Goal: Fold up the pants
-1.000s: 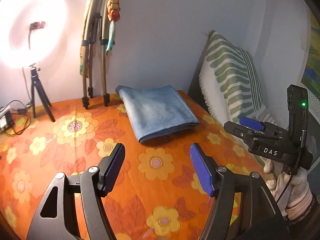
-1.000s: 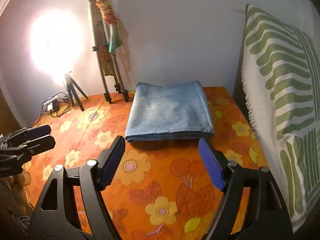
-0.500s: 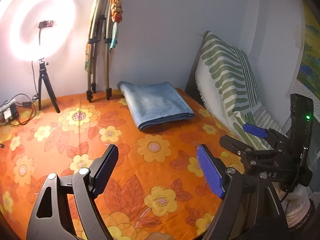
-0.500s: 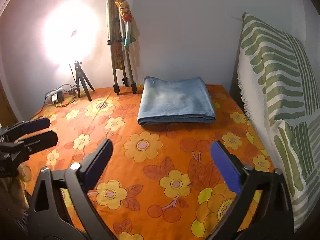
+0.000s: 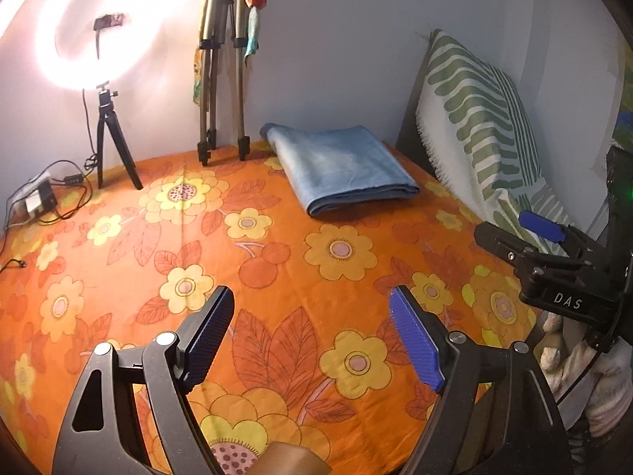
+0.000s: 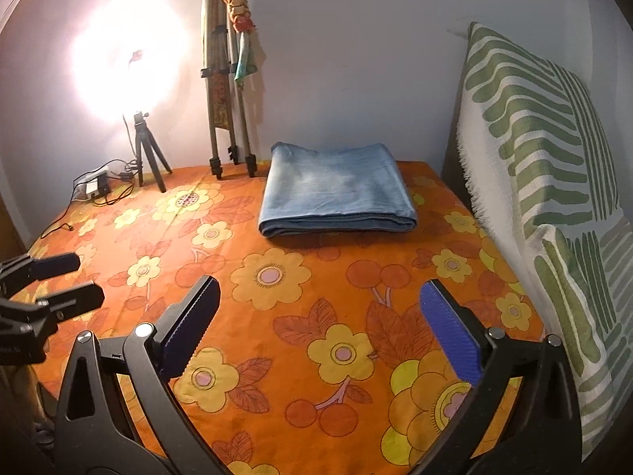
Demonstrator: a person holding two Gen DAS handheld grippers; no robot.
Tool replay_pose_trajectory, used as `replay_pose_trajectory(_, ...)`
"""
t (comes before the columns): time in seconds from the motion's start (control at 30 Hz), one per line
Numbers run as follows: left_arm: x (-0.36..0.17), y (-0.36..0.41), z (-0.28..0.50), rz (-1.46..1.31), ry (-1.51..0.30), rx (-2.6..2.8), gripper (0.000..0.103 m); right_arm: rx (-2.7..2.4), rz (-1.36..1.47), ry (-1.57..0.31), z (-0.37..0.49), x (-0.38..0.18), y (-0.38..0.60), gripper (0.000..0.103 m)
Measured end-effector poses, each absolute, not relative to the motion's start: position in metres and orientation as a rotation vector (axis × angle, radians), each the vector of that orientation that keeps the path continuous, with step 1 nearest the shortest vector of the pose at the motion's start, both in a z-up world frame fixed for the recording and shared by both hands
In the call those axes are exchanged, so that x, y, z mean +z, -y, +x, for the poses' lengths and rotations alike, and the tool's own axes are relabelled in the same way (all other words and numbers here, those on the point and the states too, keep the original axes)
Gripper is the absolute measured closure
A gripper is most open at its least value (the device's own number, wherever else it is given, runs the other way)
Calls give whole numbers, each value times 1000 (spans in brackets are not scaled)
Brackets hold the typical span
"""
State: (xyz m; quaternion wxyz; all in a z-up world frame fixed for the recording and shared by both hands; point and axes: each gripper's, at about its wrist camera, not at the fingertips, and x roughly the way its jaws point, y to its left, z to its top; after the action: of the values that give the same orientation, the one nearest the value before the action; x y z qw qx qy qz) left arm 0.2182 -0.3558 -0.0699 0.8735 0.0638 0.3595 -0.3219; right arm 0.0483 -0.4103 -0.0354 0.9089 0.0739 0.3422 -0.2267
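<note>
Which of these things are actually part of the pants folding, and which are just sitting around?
Part of the job: folded blue denim pants; left claw; right claw.

Just there: glowing ring light; folded tripod; green-striped pillow; orange flowered bedsheet.

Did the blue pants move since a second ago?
No. The folded pants lie in the same place beside the tripod legs at the wall; only the cameras pulled back from them.

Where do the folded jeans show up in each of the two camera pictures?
Left wrist view: the jeans lie upper centre-right, at the far edge of the bedspread, right of the tripod legs.
Right wrist view: the jeans lie centre, slightly above the middle, also right of the tripod legs.
Shared landmark: the green-striped pillow, right of the jeans in both.
</note>
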Motion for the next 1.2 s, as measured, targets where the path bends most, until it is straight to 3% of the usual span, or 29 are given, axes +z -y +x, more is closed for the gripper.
replay_pose_trajectory(1.2, -57, 360, 202, 156, -700, -677, 22, -484, 172, -735, 48, -44, 423, 0)
